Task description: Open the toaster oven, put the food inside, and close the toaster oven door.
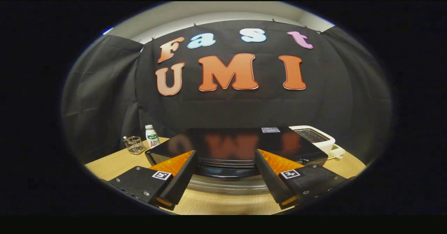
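The black toaster oven point(227, 145) stands on the wooden table point(115, 164) just ahead of me, its glossy top mirroring the wall. A curved silvery handle bar point(227, 185) runs along its front, below the dark upper edge of the door. My gripper point(225, 157) is open, with one finger to each side of the oven's front and the handle bar lying between them. The left finger point(176, 178) and the right finger point(274, 178) hold nothing. The door's face is hidden from this high angle.
Left of the oven stand a small white bottle with a green label point(151, 136) and a clear glass holder point(134, 145). To its right a white pop-up toaster point(314, 136) sits beside a pale dish point(337, 152). Black cloth walls close in the table.
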Motion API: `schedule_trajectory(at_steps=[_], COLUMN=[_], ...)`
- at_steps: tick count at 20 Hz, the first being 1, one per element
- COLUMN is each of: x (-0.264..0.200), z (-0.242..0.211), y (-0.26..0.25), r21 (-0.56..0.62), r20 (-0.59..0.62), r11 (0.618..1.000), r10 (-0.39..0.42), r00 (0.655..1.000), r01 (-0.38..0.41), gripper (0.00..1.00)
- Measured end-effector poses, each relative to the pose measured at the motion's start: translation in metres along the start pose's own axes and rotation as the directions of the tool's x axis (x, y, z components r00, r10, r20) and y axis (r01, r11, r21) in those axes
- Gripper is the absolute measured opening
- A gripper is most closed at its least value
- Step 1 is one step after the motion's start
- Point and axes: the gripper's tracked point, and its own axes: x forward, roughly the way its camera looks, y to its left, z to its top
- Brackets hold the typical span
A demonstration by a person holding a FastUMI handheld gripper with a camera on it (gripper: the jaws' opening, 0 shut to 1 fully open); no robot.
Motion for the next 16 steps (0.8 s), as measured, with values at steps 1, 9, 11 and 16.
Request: schedule_trajectory(at_steps=[1, 9, 11, 16], x=[0.002, -0.027, -0.043, -0.089], z=[0.001, -0.009, -0.015, -0.05], y=[0.0, 0.016, 0.02, 0.028], r21=[-0.018, 0.006, -0.013, -0.039], r20=[0.024, 0.046, 0.021, -0.074], r11=[1.0, 0.999, 0.997, 0.987], r10=[-0.007, 0.042, 0.077, 0.155], r00=[1.0, 0.998, 0.997, 0.985], r01=[0.007, -0.042, -0.077, -0.158], gripper=[0.97, 0.86, 0.81, 0.8])
